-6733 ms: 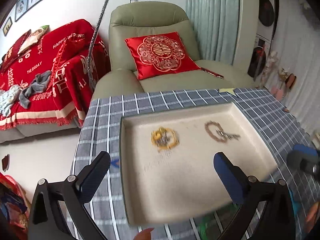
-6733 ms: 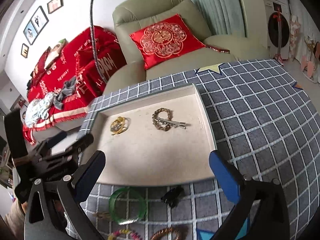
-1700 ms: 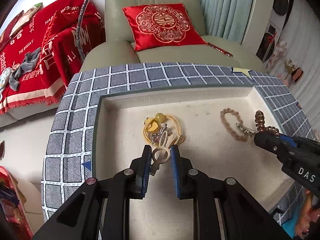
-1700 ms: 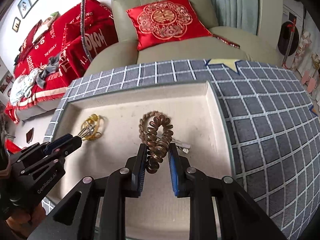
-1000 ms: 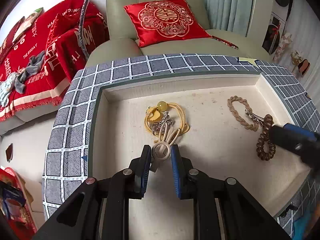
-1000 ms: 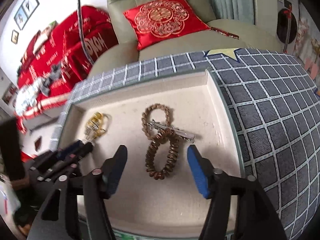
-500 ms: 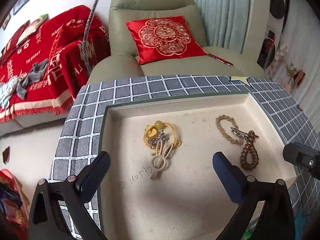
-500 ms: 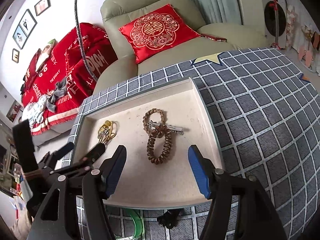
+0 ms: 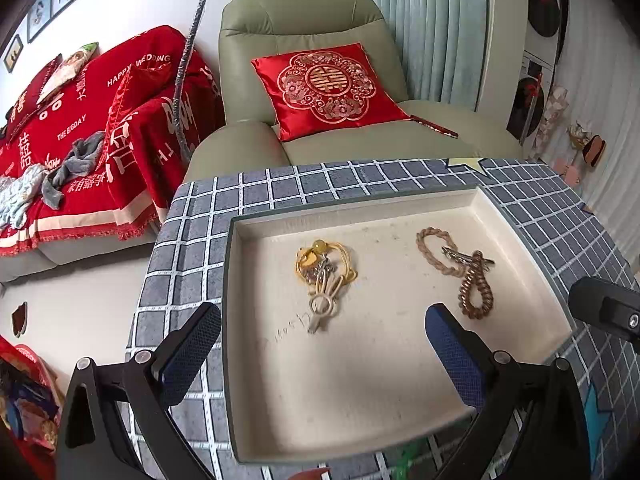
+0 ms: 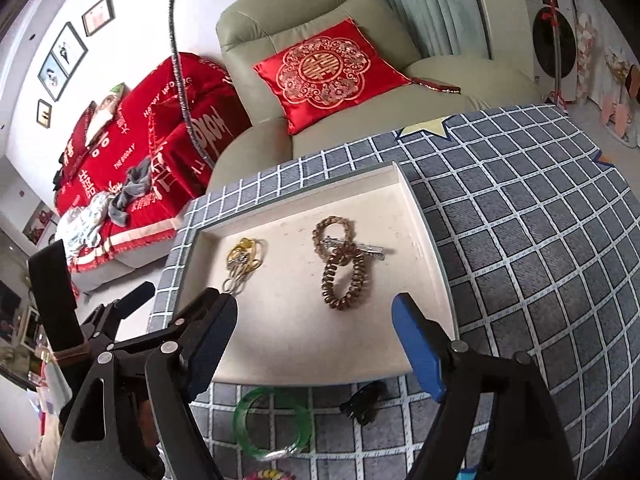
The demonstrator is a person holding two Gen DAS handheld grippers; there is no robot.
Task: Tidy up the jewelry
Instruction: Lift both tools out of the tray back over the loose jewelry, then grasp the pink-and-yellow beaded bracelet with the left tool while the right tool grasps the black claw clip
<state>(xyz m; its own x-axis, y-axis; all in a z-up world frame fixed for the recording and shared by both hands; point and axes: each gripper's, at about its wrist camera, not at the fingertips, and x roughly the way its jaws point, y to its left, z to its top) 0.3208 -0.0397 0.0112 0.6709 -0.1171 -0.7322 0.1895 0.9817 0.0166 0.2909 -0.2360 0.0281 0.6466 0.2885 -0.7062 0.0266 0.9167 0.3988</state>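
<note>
Both claws are hanging empty right now. The left gripper [image 9: 322,354] is sitting spread as wide as it goes with nothing between the pads, and the right gripper [image 10: 316,340] is opening up too, jaws still widening, nothing in them either. A second ago the left one was pinching the cream rabbit-ear hair tie [image 9: 322,308], and a moment before that the right one was clamped on the brown spiral hair tie [image 10: 346,282]. Now both pieces are lying loose in the beige tray [image 9: 400,446], so I'm reading that as two more drop-offs done.

Moving outward: the rabbit-ear tie is resting against the yellow bead bracelet [image 9: 320,258] on the tray's left side, and the spiral tie is overlapping the silver hair clip [image 10: 360,248] and the braided tan bracelet [image 10: 332,226] on the right side. So stuff is kind of piling into two clusters.

Still waiting on the checked tablecloth [image 10: 520,240], just in front of the tray: a green bangle [image 10: 272,424] and a black claw clip [image 10: 362,400], plus some colourful bits at the bottom edge I can't make out. Guessing those are next.
</note>
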